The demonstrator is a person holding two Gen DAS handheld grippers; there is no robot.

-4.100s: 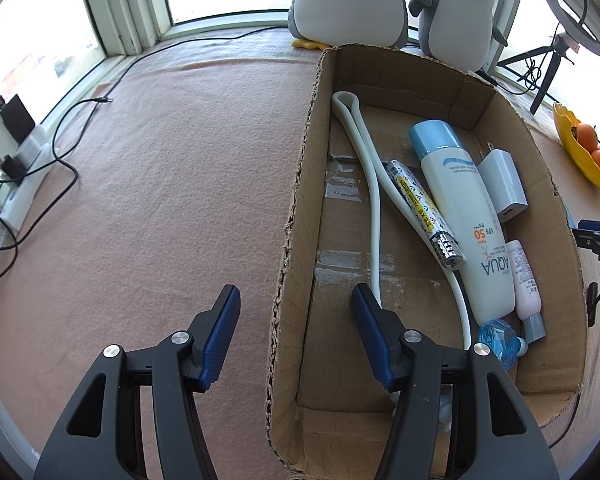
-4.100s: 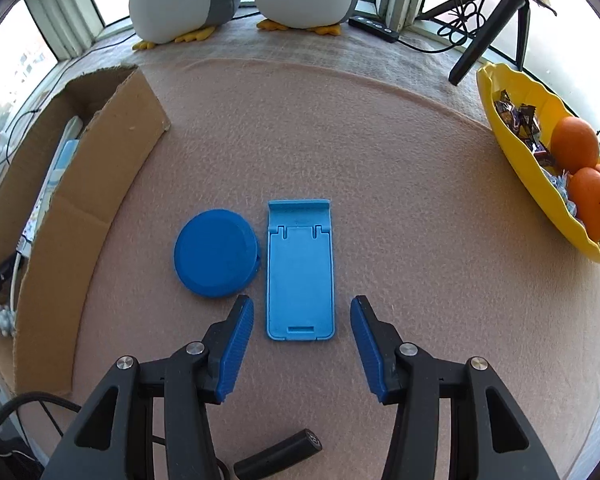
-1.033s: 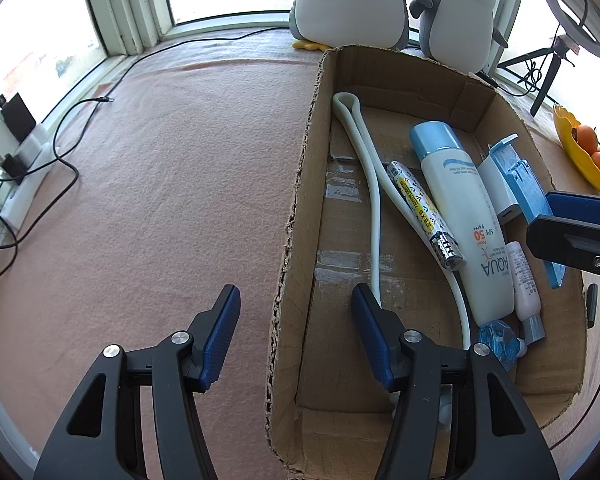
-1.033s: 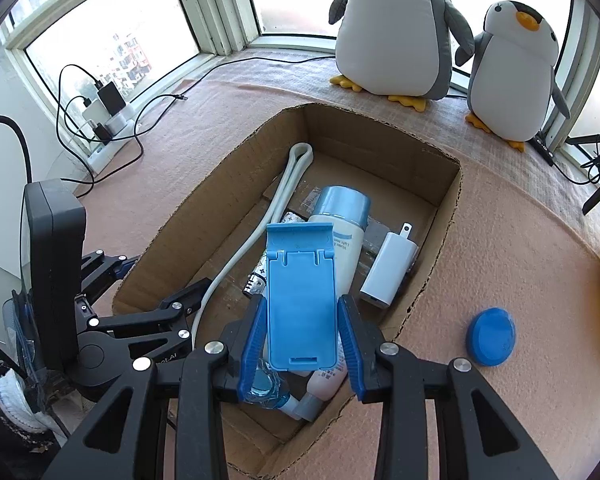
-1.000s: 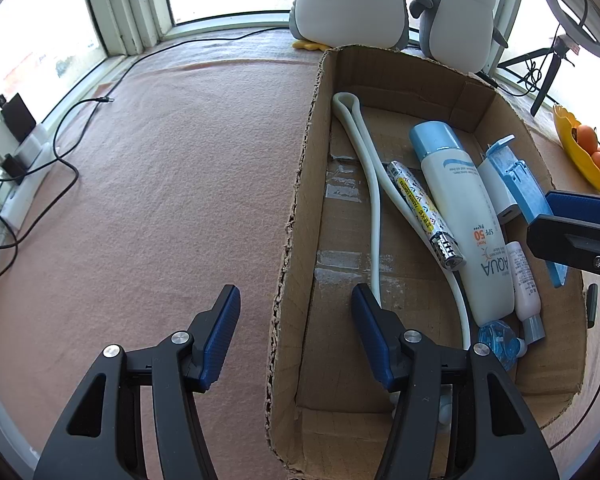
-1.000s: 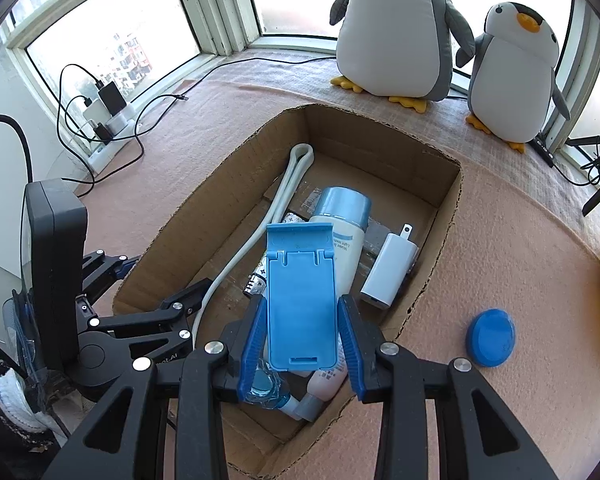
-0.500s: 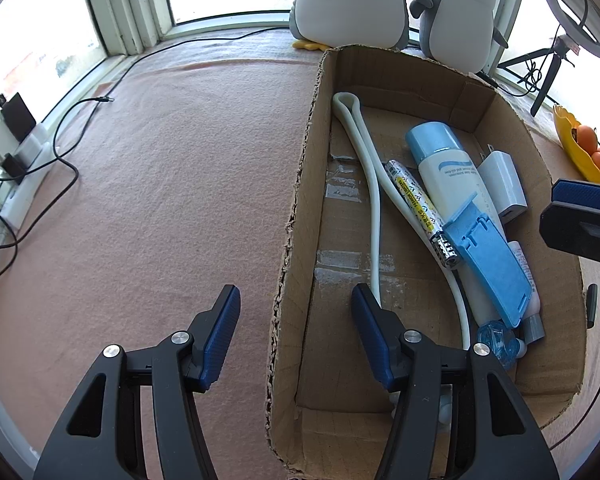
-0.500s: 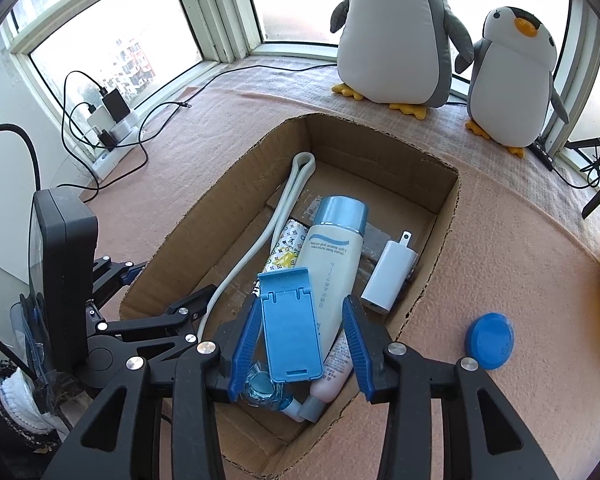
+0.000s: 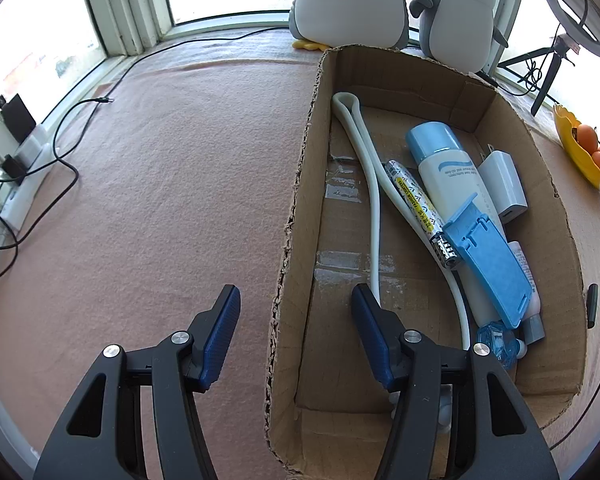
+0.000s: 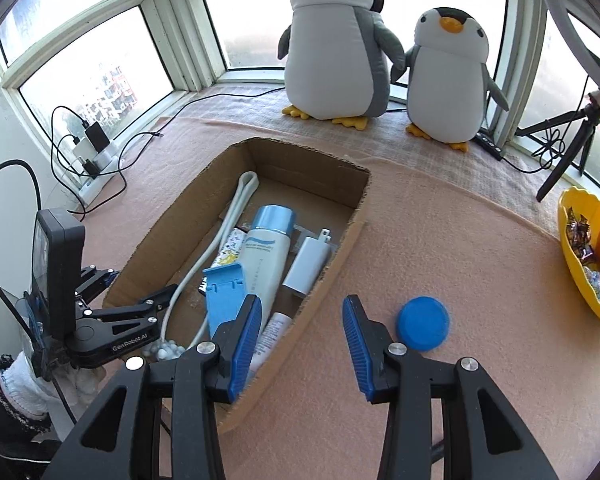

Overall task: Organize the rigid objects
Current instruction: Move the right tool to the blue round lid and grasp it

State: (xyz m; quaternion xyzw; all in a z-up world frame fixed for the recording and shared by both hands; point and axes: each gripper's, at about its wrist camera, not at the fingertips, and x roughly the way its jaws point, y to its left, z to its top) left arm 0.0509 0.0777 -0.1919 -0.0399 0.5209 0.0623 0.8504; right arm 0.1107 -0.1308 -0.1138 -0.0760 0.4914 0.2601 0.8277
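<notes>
Left gripper (image 9: pixel 294 296) hangs open astride the left wall of the cardboard box (image 9: pixel 300 184), pads clear of it. The blue phone stand (image 9: pixel 488 256) lies in the box, tilted across the bottle (image 9: pixel 448 176) by the right wall. Right gripper (image 10: pixel 302 304) is open and empty above that wall. Likely next: the blue round lid (image 10: pixel 423 323) on the mat just right of the box; come down square and pinch across its rim. Small items at the box's near corner are partly hidden.
</notes>
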